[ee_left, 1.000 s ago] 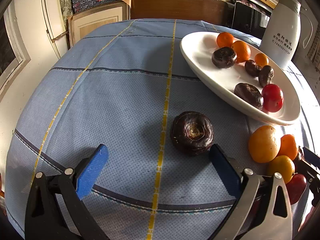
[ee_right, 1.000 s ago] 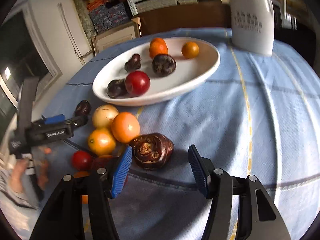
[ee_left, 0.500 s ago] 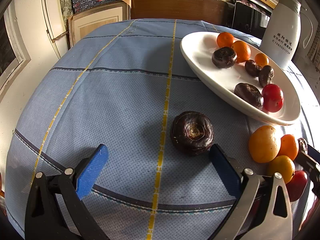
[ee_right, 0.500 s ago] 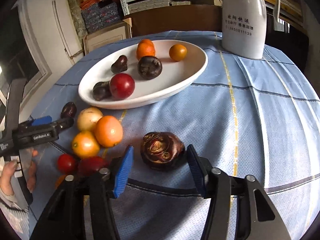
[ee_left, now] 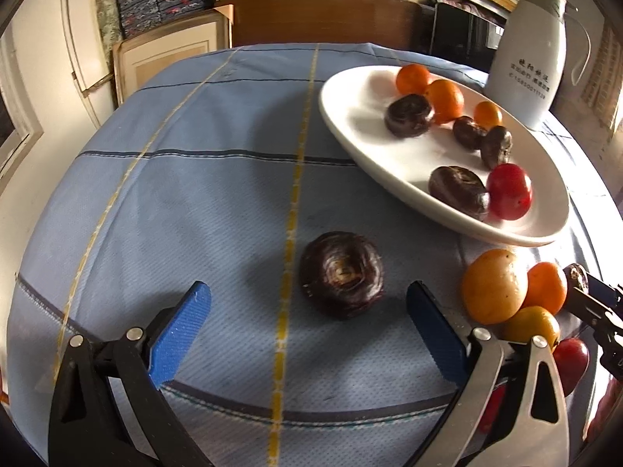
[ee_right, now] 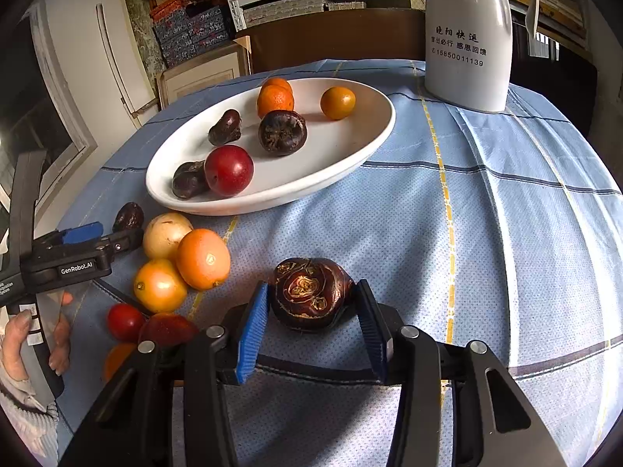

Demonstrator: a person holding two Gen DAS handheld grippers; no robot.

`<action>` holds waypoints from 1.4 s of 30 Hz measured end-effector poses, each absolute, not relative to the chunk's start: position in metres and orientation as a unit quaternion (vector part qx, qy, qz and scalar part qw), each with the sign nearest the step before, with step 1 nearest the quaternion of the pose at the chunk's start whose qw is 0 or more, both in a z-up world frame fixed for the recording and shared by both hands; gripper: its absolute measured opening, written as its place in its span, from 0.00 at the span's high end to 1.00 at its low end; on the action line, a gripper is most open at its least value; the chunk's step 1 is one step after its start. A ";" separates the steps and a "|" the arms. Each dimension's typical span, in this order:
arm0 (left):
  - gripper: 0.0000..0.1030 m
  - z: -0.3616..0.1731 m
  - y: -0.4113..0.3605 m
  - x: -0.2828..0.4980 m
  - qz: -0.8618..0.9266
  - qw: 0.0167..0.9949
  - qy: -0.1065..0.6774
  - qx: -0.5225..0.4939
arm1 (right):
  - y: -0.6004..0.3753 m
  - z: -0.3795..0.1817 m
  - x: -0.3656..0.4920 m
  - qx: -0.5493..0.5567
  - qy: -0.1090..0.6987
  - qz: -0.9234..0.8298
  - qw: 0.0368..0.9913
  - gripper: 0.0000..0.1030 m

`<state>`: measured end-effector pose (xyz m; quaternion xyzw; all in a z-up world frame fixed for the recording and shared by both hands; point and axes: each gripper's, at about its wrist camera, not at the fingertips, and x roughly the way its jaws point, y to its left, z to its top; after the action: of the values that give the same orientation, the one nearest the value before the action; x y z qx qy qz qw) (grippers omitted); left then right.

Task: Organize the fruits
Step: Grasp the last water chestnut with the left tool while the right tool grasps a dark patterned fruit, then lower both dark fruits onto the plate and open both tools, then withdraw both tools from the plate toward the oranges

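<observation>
Roughly half done: plate [ee_right: 373,136] holds several fruits, my right gripper [ee_right: 311,311] pinches a water chestnut [ee_right: 309,292], left gripper [ee_left: 307,319] spread wide, pile [ee_right: 183,260] remains.

white jug [ee_right: 469,35], blue checked tablecloth [ee_left: 194,194]
</observation>
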<state>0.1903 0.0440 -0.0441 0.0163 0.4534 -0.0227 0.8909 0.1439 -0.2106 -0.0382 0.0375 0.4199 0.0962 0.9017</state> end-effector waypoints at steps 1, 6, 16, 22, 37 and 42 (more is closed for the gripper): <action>0.06 -0.045 0.045 0.191 -0.022 0.890 0.455 0.014 | -0.211 -0.038 0.144 0.038 0.420 0.096 0.902 0.55; 0.44 -0.039 0.047 0.190 -0.022 0.898 0.439 0.013 | -0.211 -0.038 0.144 0.039 0.420 0.097 0.902 0.55; 0.61 -0.020 0.048 0.170 -0.052 0.914 0.403 -0.006 | -0.219 -0.029 0.139 0.062 0.400 0.100 0.909 0.56; 0.61 0.009 0.043 0.163 -0.055 0.931 0.362 -0.010 | -0.232 -0.003 0.133 0.103 0.345 0.111 0.926 0.56; 0.24 0.017 -0.006 0.225 -0.082 0.932 0.351 0.032 | -0.232 0.011 0.199 0.144 0.313 0.107 0.933 0.42; 0.06 0.023 0.016 0.202 -0.083 0.935 0.344 -0.016 | -0.241 0.005 0.178 0.156 0.310 0.099 0.933 0.32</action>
<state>0.2025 0.0164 0.0233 -0.0162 0.3444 -0.0833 0.9350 0.1777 -0.2413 0.0049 0.1562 0.3100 0.0986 0.9326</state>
